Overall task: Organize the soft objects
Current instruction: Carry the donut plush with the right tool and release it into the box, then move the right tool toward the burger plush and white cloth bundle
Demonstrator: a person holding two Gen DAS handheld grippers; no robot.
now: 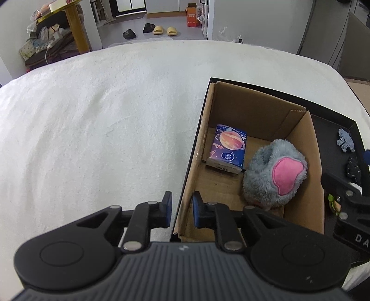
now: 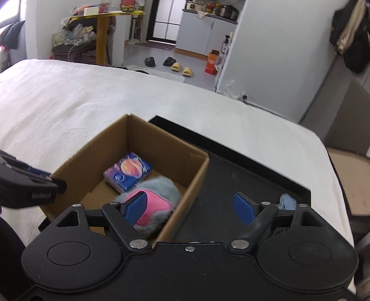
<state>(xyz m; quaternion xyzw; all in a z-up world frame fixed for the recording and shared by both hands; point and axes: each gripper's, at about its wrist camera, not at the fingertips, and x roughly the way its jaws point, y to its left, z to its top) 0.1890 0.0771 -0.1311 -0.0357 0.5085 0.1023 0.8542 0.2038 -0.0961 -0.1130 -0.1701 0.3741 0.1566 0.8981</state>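
Observation:
A brown cardboard box [image 1: 259, 101] [image 2: 196, 171] stands on a white bed, inside a black tray [image 1: 335, 129] [image 2: 254, 162]. In the box lie a purple tissue pack [image 1: 227, 148] [image 2: 128, 171] and a grey plush toy with a pink patch [image 1: 275, 169] [image 2: 157, 199]. My left gripper [image 1: 182, 209] straddles the box's near-left wall, jaws narrowly apart and holding nothing. My right gripper [image 2: 190, 208] is open and empty, above the box's right wall. Small soft items lie in the tray: a blue-grey one [image 1: 345, 140] [image 2: 288, 201] and a dark one [image 1: 353, 170].
The white bed cover [image 1: 104, 127] [image 2: 57, 97] spreads to the left and beyond the box. The bed's far edge meets a grey floor with slippers [image 1: 165, 30] [image 2: 181, 68] and an orange box [image 1: 193, 16]. A cluttered yellow table [image 2: 101, 27] stands at the far left.

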